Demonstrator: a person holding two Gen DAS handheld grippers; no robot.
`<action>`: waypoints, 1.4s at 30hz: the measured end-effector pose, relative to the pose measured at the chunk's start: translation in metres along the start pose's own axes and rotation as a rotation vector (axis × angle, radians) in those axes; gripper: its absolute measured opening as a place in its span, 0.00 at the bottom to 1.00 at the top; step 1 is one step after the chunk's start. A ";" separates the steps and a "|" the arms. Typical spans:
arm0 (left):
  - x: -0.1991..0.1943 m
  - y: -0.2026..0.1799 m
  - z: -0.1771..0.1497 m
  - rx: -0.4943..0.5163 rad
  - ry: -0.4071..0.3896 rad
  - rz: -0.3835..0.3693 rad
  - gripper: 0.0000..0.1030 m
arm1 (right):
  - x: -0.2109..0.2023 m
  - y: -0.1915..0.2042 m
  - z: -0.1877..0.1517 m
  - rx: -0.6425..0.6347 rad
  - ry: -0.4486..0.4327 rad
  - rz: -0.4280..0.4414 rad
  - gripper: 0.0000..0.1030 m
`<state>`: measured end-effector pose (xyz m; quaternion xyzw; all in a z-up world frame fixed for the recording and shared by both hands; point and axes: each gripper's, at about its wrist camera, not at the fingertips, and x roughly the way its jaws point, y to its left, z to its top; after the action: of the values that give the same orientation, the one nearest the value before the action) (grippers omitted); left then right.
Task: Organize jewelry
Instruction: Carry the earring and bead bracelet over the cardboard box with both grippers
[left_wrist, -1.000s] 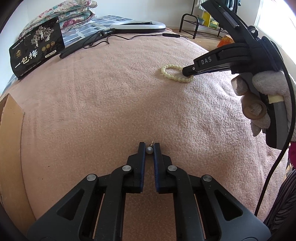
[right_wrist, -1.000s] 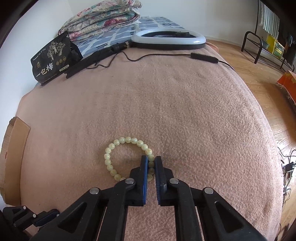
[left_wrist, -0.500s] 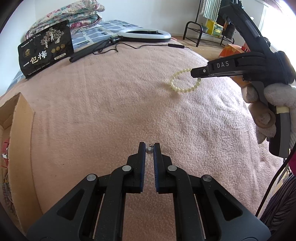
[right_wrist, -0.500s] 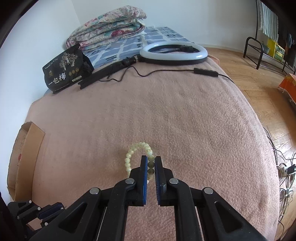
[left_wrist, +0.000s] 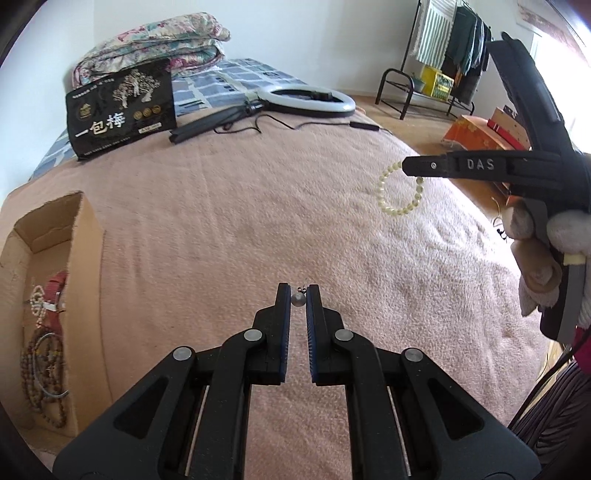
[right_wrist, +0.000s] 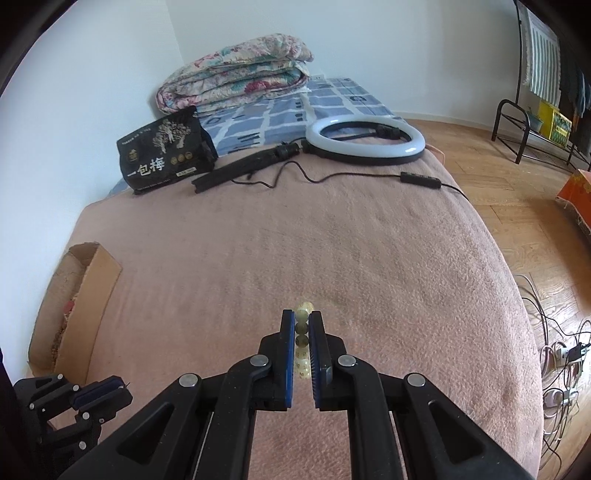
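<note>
My left gripper is shut on a small pearl earring with a thin hook, held above the pink blanket. My right gripper is shut on a pale green bead bracelet, which hangs edge-on between its pads; in the left wrist view the bracelet dangles as a ring from the right gripper, off the blanket. An open cardboard box at the left edge holds several bead strands and a red strap.
A black snack bag, a ring light with its folded stand and cable, and folded quilts lie at the far end of the bed. Wood floor, a clothes rack and cables are to the right.
Both grippers have risen from the blanket with their pieces. The bracelet has left the blanket and now hangs from the right gripper. The box has come into view on the left.
</note>
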<state>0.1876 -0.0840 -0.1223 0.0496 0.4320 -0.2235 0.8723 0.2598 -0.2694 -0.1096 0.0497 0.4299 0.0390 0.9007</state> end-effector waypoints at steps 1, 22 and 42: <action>-0.004 0.002 0.000 -0.004 -0.007 0.001 0.06 | -0.003 0.004 0.000 -0.005 -0.006 0.003 0.05; -0.077 0.072 0.003 -0.149 -0.146 0.059 0.06 | -0.053 0.109 -0.003 -0.149 -0.099 0.120 0.05; -0.117 0.169 -0.010 -0.298 -0.213 0.172 0.06 | -0.054 0.204 -0.009 -0.245 -0.102 0.259 0.05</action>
<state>0.1917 0.1103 -0.0552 -0.0672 0.3599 -0.0856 0.9266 0.2135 -0.0728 -0.0483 -0.0036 0.3657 0.2043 0.9080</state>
